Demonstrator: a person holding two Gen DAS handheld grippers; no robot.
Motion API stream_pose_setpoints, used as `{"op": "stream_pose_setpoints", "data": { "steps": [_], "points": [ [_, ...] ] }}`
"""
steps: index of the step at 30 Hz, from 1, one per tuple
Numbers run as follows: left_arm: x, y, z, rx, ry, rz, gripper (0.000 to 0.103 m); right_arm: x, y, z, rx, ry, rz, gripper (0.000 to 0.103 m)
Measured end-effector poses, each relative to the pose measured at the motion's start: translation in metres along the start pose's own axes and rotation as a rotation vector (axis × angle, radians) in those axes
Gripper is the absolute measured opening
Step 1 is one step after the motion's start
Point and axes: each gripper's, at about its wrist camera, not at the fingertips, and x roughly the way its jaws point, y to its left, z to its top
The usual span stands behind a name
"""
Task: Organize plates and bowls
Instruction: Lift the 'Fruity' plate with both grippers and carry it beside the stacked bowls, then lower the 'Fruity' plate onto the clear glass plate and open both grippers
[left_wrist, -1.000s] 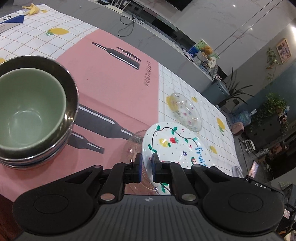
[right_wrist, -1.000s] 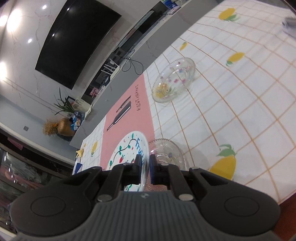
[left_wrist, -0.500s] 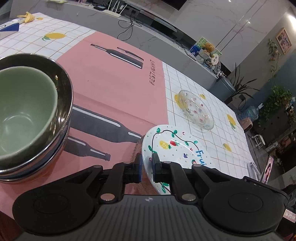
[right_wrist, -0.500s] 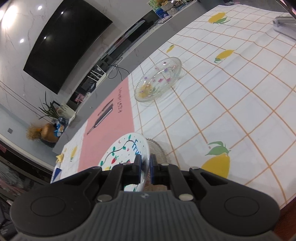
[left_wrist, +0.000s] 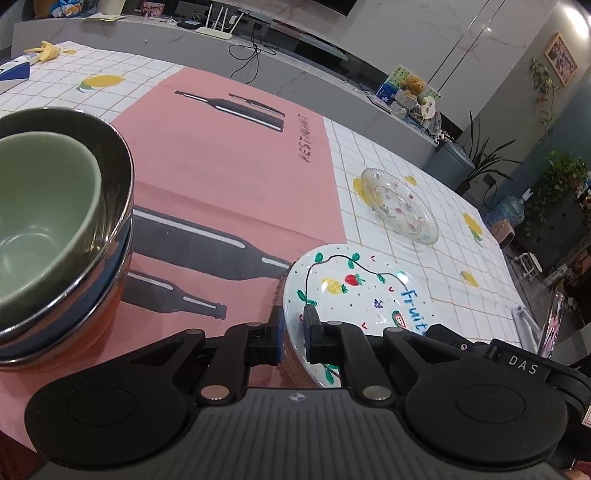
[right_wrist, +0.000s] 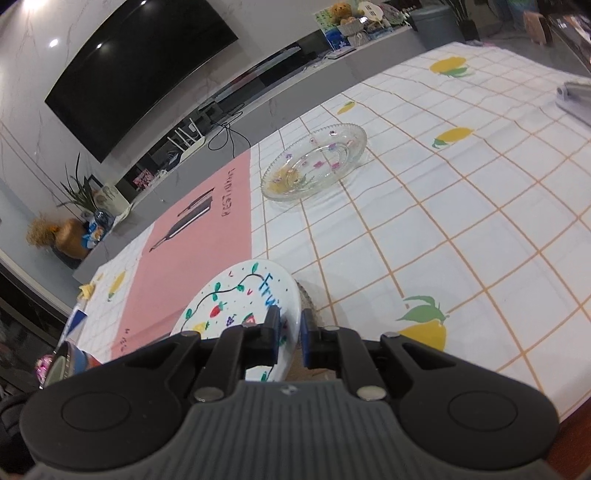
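The left gripper (left_wrist: 293, 334) has its 2 fingers (left_wrist: 275, 332) closed on the near rim of the white painted plate (left_wrist: 354, 291), 1 pad under the rim and 1 on top. The right gripper (right_wrist: 289, 338) straddles the opposite edge of the same plate (right_wrist: 236, 302); its fingers (right_wrist: 308, 338) are just starting to open, with the rim between them, and a sliver of gap shows on the outer side.

The painted plate, marked with fruit drawings and blue lettering, sits low over the tabletop (left_wrist: 443, 266) where the pink mat (left_wrist: 221, 177) meets the checked lemon cloth. A ribbed clear glass dish (right_wrist: 304, 295) lies directly beneath it, only its edge peeking out.

Farther off on the cloth rests a second clear glass plate (left_wrist: 399, 205) with small coloured flecks. To the left stands a stack of steel bowls (left_wrist: 92, 258) with a green bowl (left_wrist: 40, 206) nested inside.
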Motion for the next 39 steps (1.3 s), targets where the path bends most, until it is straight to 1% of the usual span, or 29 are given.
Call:
{"op": "stream_pose_setpoints", "data": {
  "steps": [6, 11, 12, 13, 14, 16, 19, 21, 25, 26, 27, 28, 29, 30, 31, 32, 33, 35, 39],
  "points": [
    [0.001, -0.006, -0.002, 0.042, -0.015, 0.036, 0.011, 0.004, 0.004, -0.002, -0.029, -0.008, -0.025, 0.011],
    [0.000, -0.009, -0.004, 0.074, -0.020, 0.045, 0.010, 0.003, 0.018, -0.007, -0.135, -0.023, -0.082, 0.014],
    [0.000, -0.009, -0.004, 0.079, -0.022, 0.042, 0.007, 0.004, 0.021, -0.007, -0.156, -0.025, -0.098, 0.014],
    [0.000, -0.011, -0.004, 0.082, -0.019, 0.020, 0.002, 0.004, 0.025, -0.008, -0.180, -0.027, -0.114, 0.014],
    [0.000, -0.012, -0.004, 0.082, -0.016, 0.009, 0.002, 0.005, 0.028, -0.009, -0.205, -0.028, -0.128, 0.015],
    [0.000, -0.016, -0.004, 0.099, -0.023, 0.022, 0.002, 0.007, 0.032, -0.011, -0.237, -0.024, -0.142, 0.016],
    [-0.001, -0.015, -0.004, 0.097, -0.024, 0.026, 0.002, 0.009, 0.029, -0.012, -0.228, -0.014, -0.138, 0.016],
    [-0.002, -0.013, -0.003, 0.093, -0.027, 0.033, 0.002, 0.009, 0.027, -0.013, -0.225, -0.011, -0.151, 0.015],
    [-0.004, -0.010, -0.001, 0.085, -0.044, 0.053, 0.006, 0.006, 0.030, -0.013, -0.243, -0.040, -0.154, 0.018],
    [-0.004, -0.011, 0.000, 0.084, -0.047, 0.055, 0.013, 0.005, 0.032, -0.013, -0.250, -0.048, -0.157, 0.019],
    [-0.005, -0.010, 0.000, 0.083, -0.052, 0.055, 0.017, 0.004, 0.034, -0.013, -0.258, -0.054, -0.160, 0.020],
    [-0.006, -0.010, 0.000, 0.084, -0.058, 0.057, 0.025, 0.003, 0.036, -0.013, -0.264, -0.058, -0.159, 0.025],
    [-0.006, -0.010, 0.000, 0.085, -0.060, 0.060, 0.029, 0.002, 0.036, -0.013, -0.264, -0.060, -0.153, 0.029],
    [-0.006, -0.009, 0.001, 0.084, -0.059, 0.060, 0.029, 0.001, 0.036, -0.013, -0.261, -0.059, -0.148, 0.031],
    [-0.006, -0.009, 0.001, 0.083, -0.053, 0.059, 0.030, 0.000, 0.036, -0.012, -0.255, -0.055, -0.143, 0.035],
    [-0.005, -0.008, 0.001, 0.080, -0.046, 0.061, 0.034, 0.000, 0.035, -0.012, -0.247, -0.049, -0.139, 0.039],
    [-0.004, -0.007, 0.001, 0.076, -0.039, 0.061, 0.035, -0.001, 0.035, -0.013, -0.235, -0.040, -0.132, 0.040],
    [-0.003, -0.004, 0.000, 0.064, -0.031, 0.061, 0.044, -0.001, 0.031, -0.013, -0.203, -0.021, -0.116, 0.045],
    [-0.003, 0.001, -0.003, 0.054, -0.022, 0.061, 0.046, -0.003, 0.026, -0.017, -0.158, 0.002, -0.105, 0.047]
  ]
}}
